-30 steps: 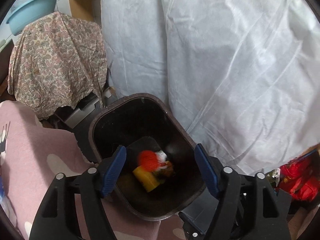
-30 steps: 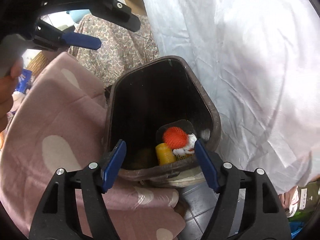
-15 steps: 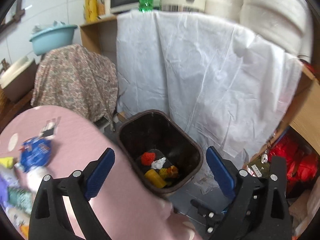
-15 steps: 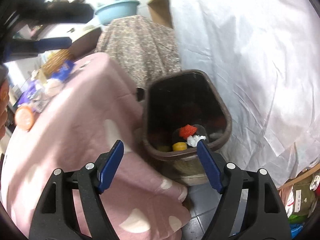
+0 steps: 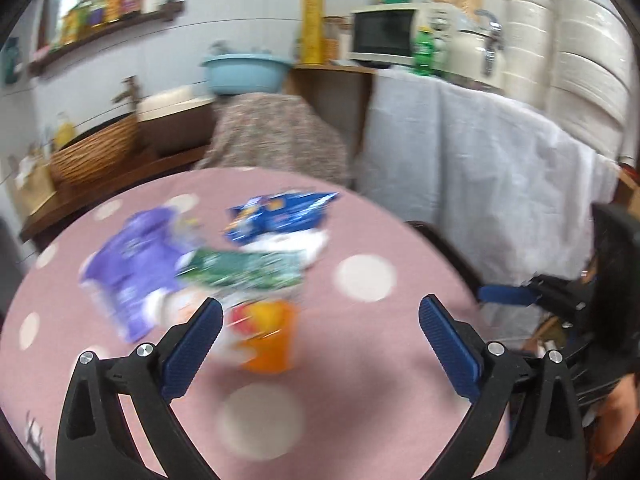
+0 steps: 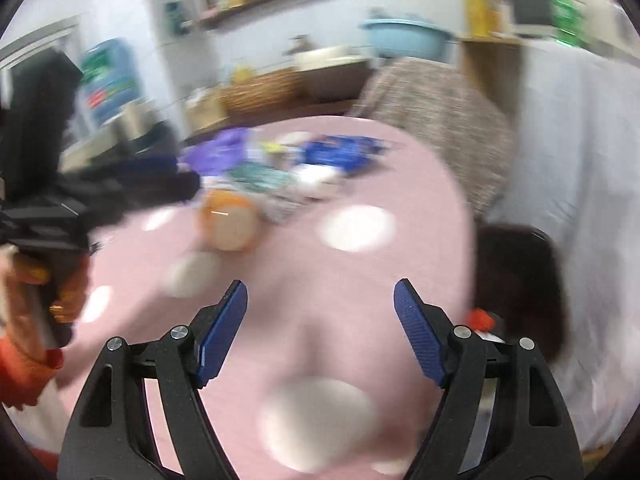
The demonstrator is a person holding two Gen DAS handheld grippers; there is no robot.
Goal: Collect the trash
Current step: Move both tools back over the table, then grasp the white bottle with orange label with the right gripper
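Trash lies in a blurred heap on the pink dotted tablecloth (image 5: 360, 360): an orange cup (image 5: 268, 336) on its side, a purple packet (image 5: 136, 260), a green packet (image 5: 244, 270), a blue packet (image 5: 280, 216) and something white (image 5: 292, 242). My left gripper (image 5: 320, 303) hovers just short of the cup, its jaws opening wide with nothing gripped. My right gripper (image 6: 321, 283) is open and empty over bare cloth, the orange cup (image 6: 230, 220) ahead to its left. The dark brown bin (image 6: 516, 280) stands off the table's right edge with a red scrap (image 6: 478, 316) inside.
A hand (image 6: 28, 300) holds the left gripper at the left of the right wrist view. Beyond the table are a floral-covered object (image 5: 276, 140), a white draped sheet (image 5: 480, 160), a wicker basket (image 5: 96, 152) and a blue basin (image 5: 244, 72).
Both views have swung up and away from the bin, where trash lay inside, to the table with its heap of trash. The left jaws have spread wider.
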